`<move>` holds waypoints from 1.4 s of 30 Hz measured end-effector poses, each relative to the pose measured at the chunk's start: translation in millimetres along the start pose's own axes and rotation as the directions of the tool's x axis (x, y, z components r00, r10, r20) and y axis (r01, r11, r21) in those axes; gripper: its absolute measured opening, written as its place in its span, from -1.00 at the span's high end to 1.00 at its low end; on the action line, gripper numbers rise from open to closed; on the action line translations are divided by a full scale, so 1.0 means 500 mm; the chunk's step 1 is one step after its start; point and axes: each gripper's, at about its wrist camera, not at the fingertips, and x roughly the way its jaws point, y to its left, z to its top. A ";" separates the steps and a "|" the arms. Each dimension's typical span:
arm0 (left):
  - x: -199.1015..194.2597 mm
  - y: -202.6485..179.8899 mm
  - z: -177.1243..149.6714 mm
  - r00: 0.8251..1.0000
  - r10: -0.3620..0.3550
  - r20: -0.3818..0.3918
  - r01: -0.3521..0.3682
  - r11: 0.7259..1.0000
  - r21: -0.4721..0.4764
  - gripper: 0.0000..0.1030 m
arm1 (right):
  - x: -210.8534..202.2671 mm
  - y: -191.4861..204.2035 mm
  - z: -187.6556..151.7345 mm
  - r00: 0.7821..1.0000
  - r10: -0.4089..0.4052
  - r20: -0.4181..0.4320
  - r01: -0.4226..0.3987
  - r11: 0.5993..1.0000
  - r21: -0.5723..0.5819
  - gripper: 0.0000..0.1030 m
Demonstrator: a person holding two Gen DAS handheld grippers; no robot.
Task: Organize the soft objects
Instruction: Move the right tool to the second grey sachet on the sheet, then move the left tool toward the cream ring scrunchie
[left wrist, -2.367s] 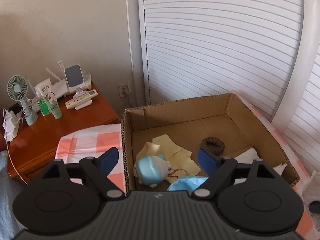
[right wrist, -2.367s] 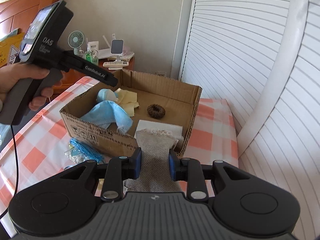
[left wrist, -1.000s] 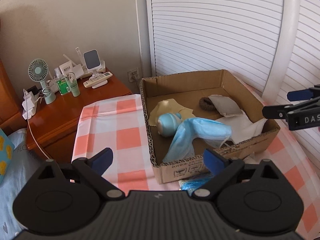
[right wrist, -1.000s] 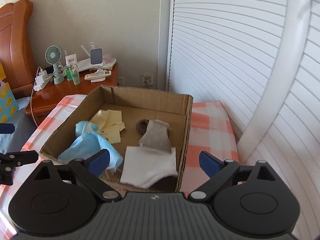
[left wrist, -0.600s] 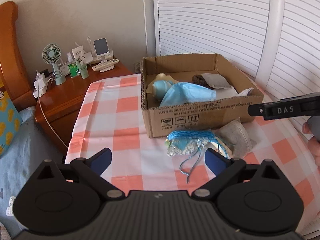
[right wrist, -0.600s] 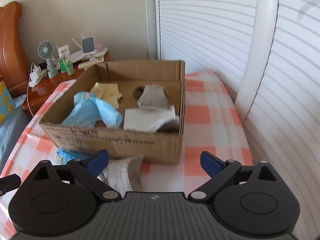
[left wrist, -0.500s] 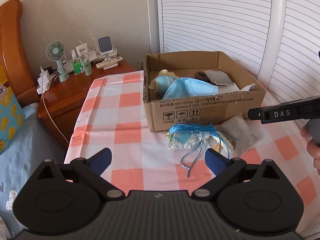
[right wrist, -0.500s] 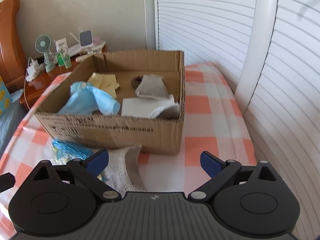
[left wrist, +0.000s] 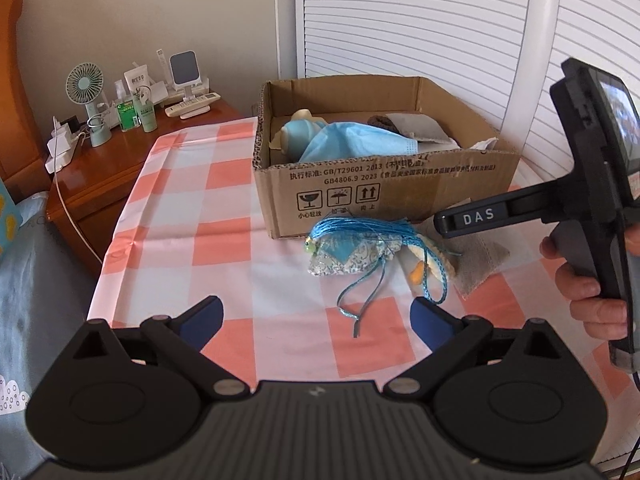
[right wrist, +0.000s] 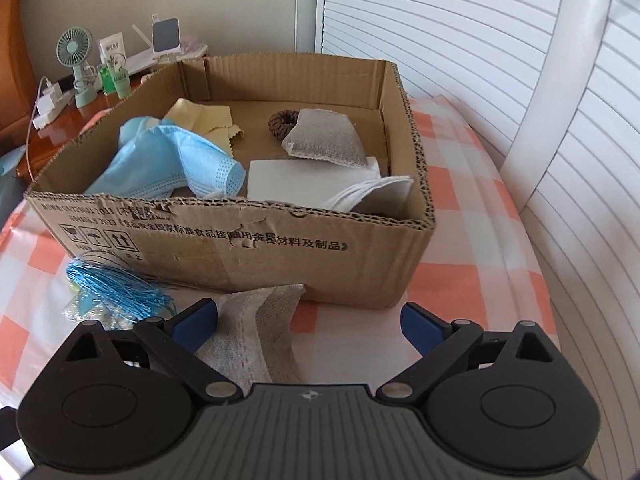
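Note:
A cardboard box (left wrist: 400,188) (right wrist: 248,248) stands on the checked tablecloth. Inside lie a blue face mask (right wrist: 176,164), a yellow cloth (right wrist: 204,118), a brown hair tie (right wrist: 282,120), a grey pouch (right wrist: 328,140) and white cloth (right wrist: 304,180). In front of the box lie a patterned sachet with blue cords (left wrist: 352,252) (right wrist: 108,284) and a grey cloth (left wrist: 476,260) (right wrist: 256,324). My left gripper (left wrist: 316,316) is open, held back above the table before the sachet. My right gripper (right wrist: 308,316) is open just above the grey cloth, and a hand (left wrist: 592,288) holds it.
A wooden nightstand (left wrist: 116,160) at the left carries a small fan (left wrist: 86,92), bottles, a remote and chargers. White slatted shutters (left wrist: 420,20) rise behind the box. Bedding (left wrist: 24,280) lies past the table's left edge.
Both grippers have pulled back from the box and come lower toward the table front. The right gripper let go of the grey pouch into the box and now hangs open over the grey cloth.

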 end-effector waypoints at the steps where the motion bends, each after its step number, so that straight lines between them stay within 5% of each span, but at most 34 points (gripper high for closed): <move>1: 0.004 0.000 -0.001 1.000 0.000 -0.005 0.000 1.000 0.002 -0.93 | 0.005 0.002 -0.001 1.000 -0.008 -0.002 0.008 1.000 -0.006 -0.94; 17: 0.031 -0.034 0.005 0.999 -0.022 -0.029 0.023 0.999 0.035 -0.94 | -0.040 -0.097 -0.076 0.997 -0.072 -0.018 0.073 0.996 0.059 -1.00; 23: 0.032 -0.055 0.009 0.999 -0.054 -0.007 0.054 0.997 0.052 -0.98 | -0.056 -0.120 -0.113 1.000 -0.015 -0.022 0.018 0.994 0.107 -1.00; 42: 0.062 -0.124 0.047 0.992 -0.097 0.080 0.084 0.985 0.154 -0.93 | -0.092 -0.123 -0.165 0.995 0.094 0.030 -0.094 0.996 -0.010 -1.00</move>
